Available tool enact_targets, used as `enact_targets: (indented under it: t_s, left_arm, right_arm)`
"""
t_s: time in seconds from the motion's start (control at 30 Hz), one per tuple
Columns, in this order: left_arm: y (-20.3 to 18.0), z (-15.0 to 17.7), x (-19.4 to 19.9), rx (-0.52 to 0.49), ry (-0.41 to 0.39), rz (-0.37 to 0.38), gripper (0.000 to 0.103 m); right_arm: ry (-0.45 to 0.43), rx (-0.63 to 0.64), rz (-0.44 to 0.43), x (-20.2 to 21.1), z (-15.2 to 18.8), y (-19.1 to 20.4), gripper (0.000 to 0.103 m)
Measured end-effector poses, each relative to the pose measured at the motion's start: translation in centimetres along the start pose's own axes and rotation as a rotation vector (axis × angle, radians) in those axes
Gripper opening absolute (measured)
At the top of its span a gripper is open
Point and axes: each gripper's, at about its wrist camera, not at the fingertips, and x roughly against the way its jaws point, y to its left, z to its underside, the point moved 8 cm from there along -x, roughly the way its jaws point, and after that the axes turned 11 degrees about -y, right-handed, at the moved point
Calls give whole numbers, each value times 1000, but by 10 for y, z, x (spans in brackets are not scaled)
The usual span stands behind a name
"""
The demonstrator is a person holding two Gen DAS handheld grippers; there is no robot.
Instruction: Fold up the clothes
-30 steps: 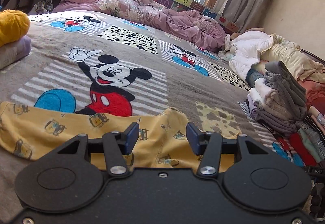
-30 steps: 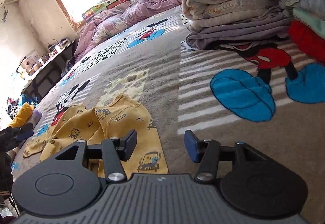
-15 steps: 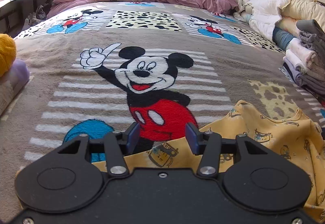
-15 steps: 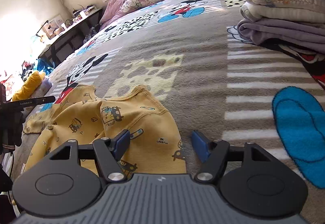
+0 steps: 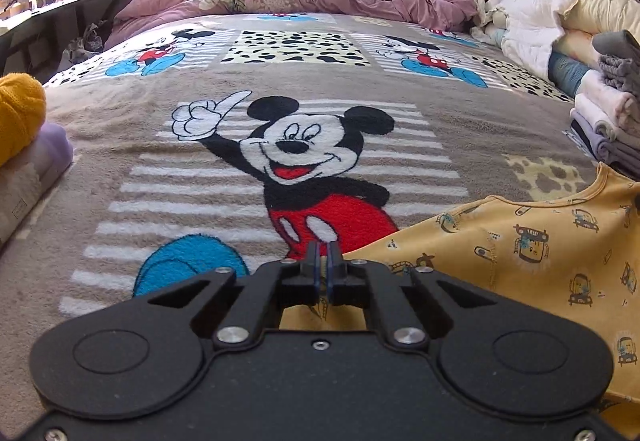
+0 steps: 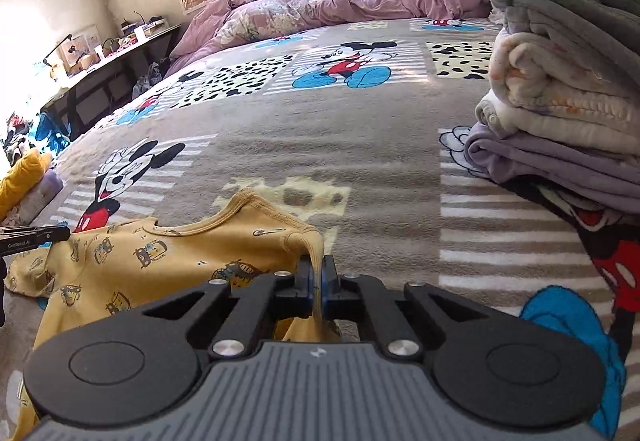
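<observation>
Yellow printed top (image 6: 132, 261): spread on bed blanket (image 6: 360, 161) nr front edge, long axis L–R between both tongs. Left tongs (image 5: 323, 265) clamped on its L end; right tongs (image 6: 317, 277) pinching R edge fabric. Folded stack (image 6: 560, 81) toward bed's R edge.

Garment (image 6: 160, 253) lies on the blanket (image 6: 360, 161) (folded stack (image 6: 560, 101) to its right).
</observation>
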Motion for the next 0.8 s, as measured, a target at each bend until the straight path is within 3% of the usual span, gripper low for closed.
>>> enact_targets:
  t_s: [0.03, 0.07, 0.17, 0.33, 0.4, 0.43, 0.47, 0.5, 0.63, 0.73, 0.8]
  left_arm:
    - [-2, 2, -1, -24, 12, 0, 3]
    - [-4, 4, -2, -49, 22, -1, 5]
    - [1, -7, -1, 33, -6, -15, 48]
    - [-21, -16, -7, 146, -28, 109, 48]
    - [-32, -11, -15, 112, 4, 111, 47]
    - [-37, -8, -19, 80, 14, 109, 42]
    - [-42, -5, -23, 47, 23, 108, 22]
    - [-46, -5, -25, 16, 19, 103, 1]
    - [-53, -9, -25, -105, -37, 24, 2]
    - [-52, -5, -28, -127, -24, 12, 6]
    - [-46, -12, -25, -105, -45, -19, 23]
  right_arm:
    - [9, -8, 1, -4, -1, -2, 12]
    - [17, -17, 2, -8, -2, -4, 24]
    - [43, -41, 6, -21, -6, -9, 45]
    - [60, -133, -25, -35, -8, -17, 49]
    - [102, -124, -45, -44, -1, -11, 45]
    - [119, -105, -63, -47, 3, -6, 27]
    - [124, -62, -67, -48, 5, 1, 13]
    - [113, -26, -50, -47, 4, 4, 13]
    - [47, 77, 15, -46, -7, 12, 13]
    - [75, 131, 65, -53, -4, 10, 33]
    - [72, 112, 80, -50, -6, 6, 38]
